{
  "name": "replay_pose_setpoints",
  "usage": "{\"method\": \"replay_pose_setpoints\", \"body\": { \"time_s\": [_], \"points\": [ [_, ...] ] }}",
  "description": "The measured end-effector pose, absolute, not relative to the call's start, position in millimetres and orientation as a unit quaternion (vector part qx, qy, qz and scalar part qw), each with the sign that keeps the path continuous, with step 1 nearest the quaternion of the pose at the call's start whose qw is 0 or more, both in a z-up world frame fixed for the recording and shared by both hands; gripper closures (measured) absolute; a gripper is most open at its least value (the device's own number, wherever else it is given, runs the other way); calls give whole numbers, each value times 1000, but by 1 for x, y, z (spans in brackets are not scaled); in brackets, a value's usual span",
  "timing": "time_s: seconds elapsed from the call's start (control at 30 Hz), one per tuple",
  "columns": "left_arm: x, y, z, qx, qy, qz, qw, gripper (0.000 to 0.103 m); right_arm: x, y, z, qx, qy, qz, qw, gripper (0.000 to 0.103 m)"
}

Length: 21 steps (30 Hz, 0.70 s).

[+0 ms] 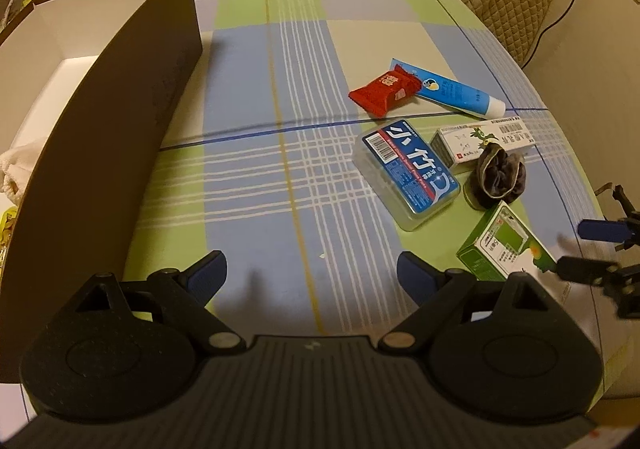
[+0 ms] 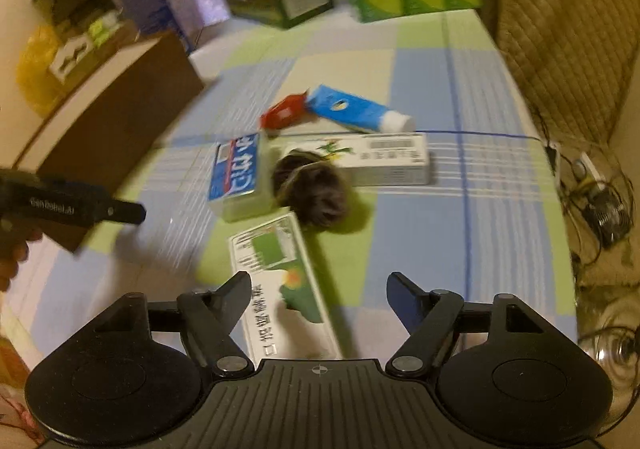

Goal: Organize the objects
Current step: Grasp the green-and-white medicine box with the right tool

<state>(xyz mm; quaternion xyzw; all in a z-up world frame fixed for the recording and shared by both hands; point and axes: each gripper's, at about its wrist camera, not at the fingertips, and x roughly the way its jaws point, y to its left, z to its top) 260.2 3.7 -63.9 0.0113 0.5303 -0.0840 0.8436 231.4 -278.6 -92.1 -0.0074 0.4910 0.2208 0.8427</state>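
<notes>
Left gripper [image 1: 311, 273] with jaws wide apart, holding nothing, above the checked tablecloth [image 1: 248, 153] beside the brown cardboard box [image 1: 120, 121]. Right gripper [image 2: 318, 293] with jaws apart too, right over the green medicine box [image 2: 280, 281]. Near it: blue floss box [image 2: 236, 173], dark pouch [image 2: 316, 189], red candy packet [image 2: 282, 113] touching the blue tube [image 2: 356, 113].

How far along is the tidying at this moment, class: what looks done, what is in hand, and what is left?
Done: little. The brown box holds only a whitish cloth at its edge. In hand: nothing; the left gripper and right gripper are both open, the right one nearest the green carton. Left on the table: the red packet, blue tube, floss box, white carton and dark pouch.
</notes>
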Motion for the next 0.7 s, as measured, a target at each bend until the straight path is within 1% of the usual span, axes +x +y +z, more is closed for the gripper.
{"method": "replay_pose_setpoints", "body": {
  "time_s": [0.3, 0.33, 0.4, 0.53, 0.7],
  "points": [
    [257, 5, -65, 5, 531, -82, 843, 13, 234, -234, -118, -95, 503, 236, 826, 31],
    [257, 5, -65, 4, 531, -82, 843, 13, 234, -232, -121, -101, 502, 236, 826, 32],
    [257, 5, -65, 3, 531, -81, 843, 13, 233, -230, -124, -109, 502, 241, 823, 48],
    [259, 2, -66, 2, 530, -84, 844, 13, 228, -233, -115, -111, 492, 257, 825, 49],
    [267, -8, -67, -1, 529, -94, 843, 13, 222, -250, -84, -61, 465, 261, 844, 50]
  ]
}}
